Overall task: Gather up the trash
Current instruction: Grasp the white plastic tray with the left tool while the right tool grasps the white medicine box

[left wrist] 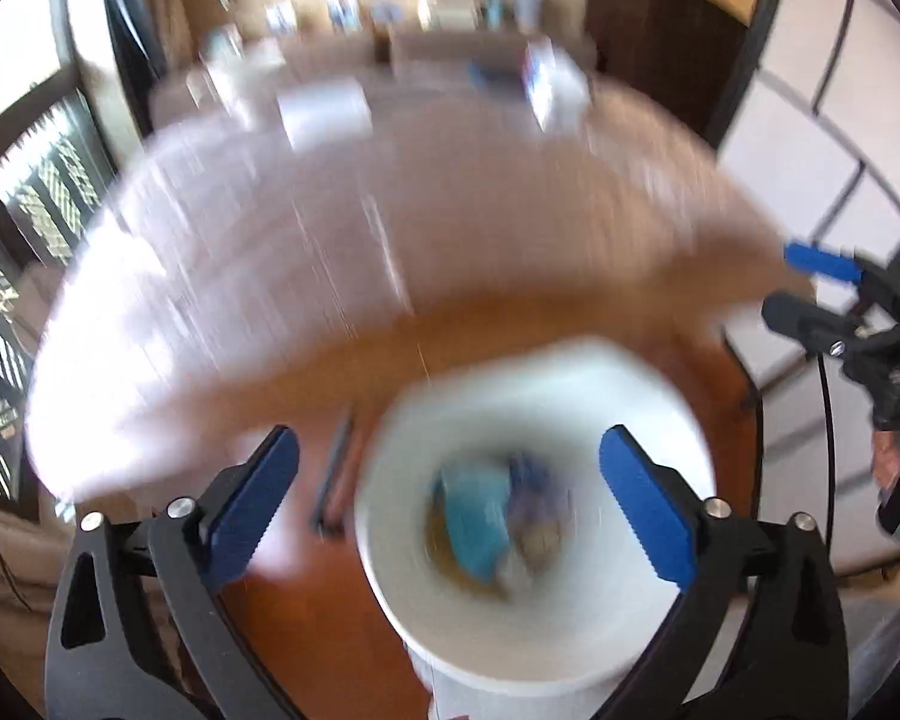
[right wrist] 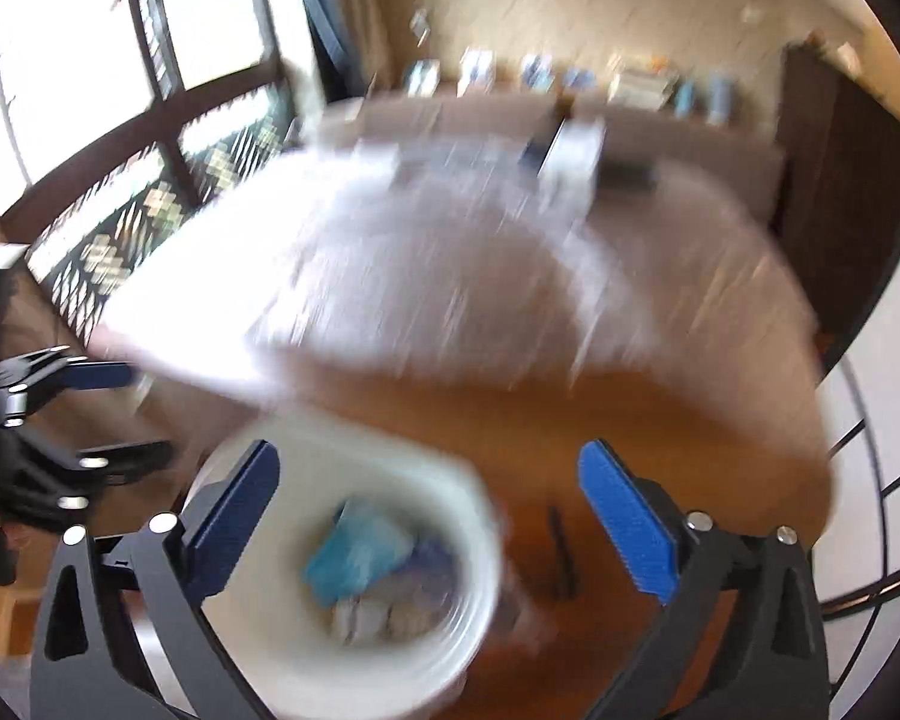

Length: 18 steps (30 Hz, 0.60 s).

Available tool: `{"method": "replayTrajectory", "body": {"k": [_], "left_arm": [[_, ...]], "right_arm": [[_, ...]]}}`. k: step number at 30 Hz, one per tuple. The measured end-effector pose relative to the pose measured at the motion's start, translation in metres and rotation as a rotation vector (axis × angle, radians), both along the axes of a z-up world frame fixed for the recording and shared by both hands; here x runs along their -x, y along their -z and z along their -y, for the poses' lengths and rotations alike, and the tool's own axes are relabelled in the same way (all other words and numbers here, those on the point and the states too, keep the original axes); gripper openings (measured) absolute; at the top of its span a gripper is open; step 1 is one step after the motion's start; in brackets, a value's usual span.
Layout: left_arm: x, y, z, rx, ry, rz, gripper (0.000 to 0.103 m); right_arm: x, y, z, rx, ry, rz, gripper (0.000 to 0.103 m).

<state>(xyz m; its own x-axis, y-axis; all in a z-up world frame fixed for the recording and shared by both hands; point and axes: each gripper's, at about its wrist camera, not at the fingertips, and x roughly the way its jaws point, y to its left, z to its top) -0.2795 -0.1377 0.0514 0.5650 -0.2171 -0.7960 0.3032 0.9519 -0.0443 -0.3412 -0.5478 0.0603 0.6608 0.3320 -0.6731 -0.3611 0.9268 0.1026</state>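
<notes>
Both views are blurred by motion. A white round bin (left wrist: pixel 534 510) stands on the wooden table (left wrist: pixel 510 324), with blue and grey crumpled trash (left wrist: pixel 480 522) inside. My left gripper (left wrist: pixel 450 504) hangs above it, open, blue pads wide apart and nothing between them. In the right wrist view the same bin (right wrist: pixel 354 576) lies low and left, its trash (right wrist: pixel 366 564) visible. My right gripper (right wrist: pixel 429 522) is open above the bin's right side and holds nothing. The right gripper (left wrist: pixel 810 282) also shows at the left wrist view's right edge, and the left gripper (right wrist: pixel 120 408) at the other view's left edge.
A thin dark pen-like item (left wrist: pixel 336 480) lies on the table left of the bin, seen again right of it (right wrist: pixel 561 552). A white cloth or paper sheet (left wrist: pixel 330 252) covers the far table. Blurred boxes (left wrist: pixel 546 84) stand behind. A window (right wrist: pixel 120 30) is at left.
</notes>
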Motion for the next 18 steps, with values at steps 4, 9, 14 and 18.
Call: {"method": "replayTrajectory", "body": {"k": [4, 9, 14, 18], "left_arm": [[-0.045, -0.032, -0.014, 0.004, -0.09, 0.083, 0.101], [-0.114, -0.041, -0.031, 0.004, -0.21, 0.104, 0.101], [-0.174, -0.036, -0.038, -0.013, -0.255, 0.086, 0.101], [-0.212, -0.026, -0.03, -0.041, -0.248, 0.068, 0.101]], "right_arm": [[-0.046, -0.021, 0.007, -0.011, 0.096, 0.053, 0.099], [-0.107, -0.027, 0.006, 0.011, 0.162, 0.071, 0.099], [-0.156, -0.023, 0.003, 0.069, 0.191, 0.067, 0.099], [-0.197, -0.012, -0.004, 0.083, 0.205, 0.037, 0.099]]}}
